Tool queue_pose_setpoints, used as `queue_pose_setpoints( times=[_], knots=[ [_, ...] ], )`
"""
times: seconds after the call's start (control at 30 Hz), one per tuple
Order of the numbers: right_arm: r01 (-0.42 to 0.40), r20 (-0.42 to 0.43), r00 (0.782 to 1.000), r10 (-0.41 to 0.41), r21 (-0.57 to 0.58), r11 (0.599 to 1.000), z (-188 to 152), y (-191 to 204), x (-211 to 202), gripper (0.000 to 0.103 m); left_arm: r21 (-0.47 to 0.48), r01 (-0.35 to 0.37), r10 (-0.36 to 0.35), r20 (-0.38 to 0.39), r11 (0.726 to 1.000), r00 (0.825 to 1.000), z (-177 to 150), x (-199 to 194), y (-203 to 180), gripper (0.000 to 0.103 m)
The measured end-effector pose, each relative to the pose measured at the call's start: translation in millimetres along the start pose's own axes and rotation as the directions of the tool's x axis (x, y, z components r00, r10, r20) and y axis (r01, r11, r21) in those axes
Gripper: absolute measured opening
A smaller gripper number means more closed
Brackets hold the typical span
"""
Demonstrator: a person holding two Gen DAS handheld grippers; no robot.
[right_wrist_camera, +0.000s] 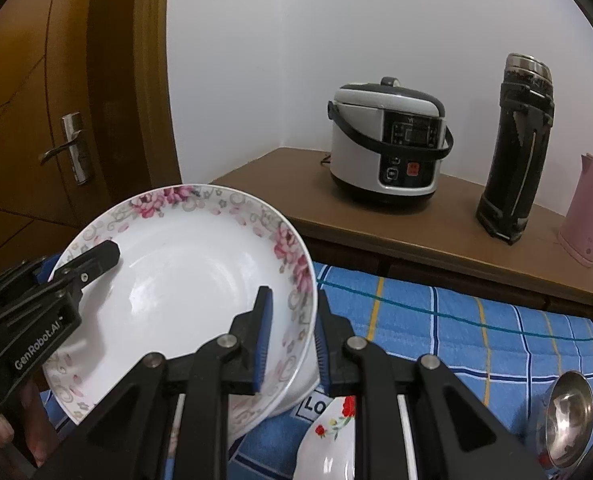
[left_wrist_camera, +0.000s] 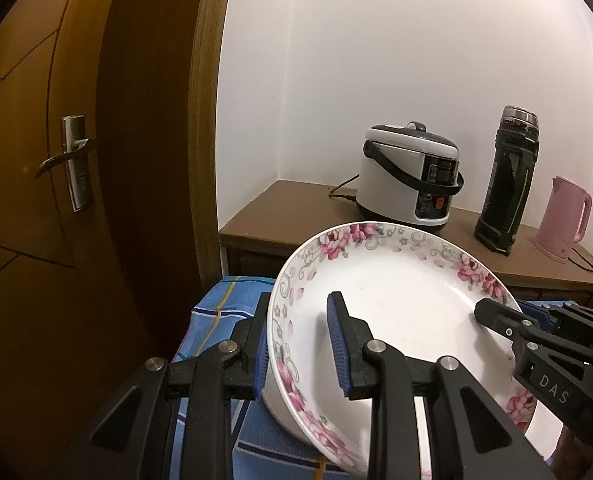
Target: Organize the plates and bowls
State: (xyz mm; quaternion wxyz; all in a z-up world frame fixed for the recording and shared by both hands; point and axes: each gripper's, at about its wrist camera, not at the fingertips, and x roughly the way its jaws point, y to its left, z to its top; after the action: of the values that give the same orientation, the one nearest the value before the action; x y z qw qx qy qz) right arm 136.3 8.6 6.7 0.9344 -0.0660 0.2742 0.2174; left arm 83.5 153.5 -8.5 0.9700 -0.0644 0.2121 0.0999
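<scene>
A white deep plate with pink flowers on its rim (left_wrist_camera: pixel 396 304) is held up above the blue checked cloth (left_wrist_camera: pixel 212 312). My left gripper (left_wrist_camera: pixel 302 344) is shut on the plate's left rim, one finger inside and one outside. My right gripper (right_wrist_camera: pixel 292 336) is shut on the plate's right rim (right_wrist_camera: pixel 192 276) the same way. Each gripper shows in the other's view, the right one (left_wrist_camera: pixel 508 320) and the left one (right_wrist_camera: pixel 92 260). A white bowl with red flowers (right_wrist_camera: pixel 332 444) lies on the cloth below my right gripper. A steel bowl (right_wrist_camera: pixel 568 424) stands at the lower right.
Behind the cloth (right_wrist_camera: pixel 476 340) is a brown cabinet top (right_wrist_camera: pixel 396 228) with a rice cooker (right_wrist_camera: pixel 388 144), a tall black flask (right_wrist_camera: pixel 516 148) and a pink kettle (right_wrist_camera: pixel 588 212). A wooden door with a metal handle (left_wrist_camera: pixel 68 160) is at the left. A white wall is behind.
</scene>
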Motion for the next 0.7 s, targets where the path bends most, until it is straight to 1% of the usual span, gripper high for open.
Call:
queue_pose_setpoints(
  times=[0.4,0.57,0.7],
  knots=[
    [0.032,-0.038,0.999,-0.031,0.02,0.999,0.4,-1.6,29.8,0.02,-0.005,0.014,-0.014,-0.016,1.0,1.0,-1.9,30.1,2.0,0.029],
    [0.044,-0.071,0.997,-0.042,0.025,0.999,-2.5,-1.8,46.9,0.02,-0.029,0.021,-0.022,-0.03,0.999,0.999,-7.0,48.3,5.5,0.029],
    [0.056,-0.094,0.994,-0.053,0.03,0.998,-5.3,-5.1,57.7,0.02,-0.021,0.027,-0.028,-0.04,0.999,0.999,-12.1,61.0,5.1,0.029]
  ],
)
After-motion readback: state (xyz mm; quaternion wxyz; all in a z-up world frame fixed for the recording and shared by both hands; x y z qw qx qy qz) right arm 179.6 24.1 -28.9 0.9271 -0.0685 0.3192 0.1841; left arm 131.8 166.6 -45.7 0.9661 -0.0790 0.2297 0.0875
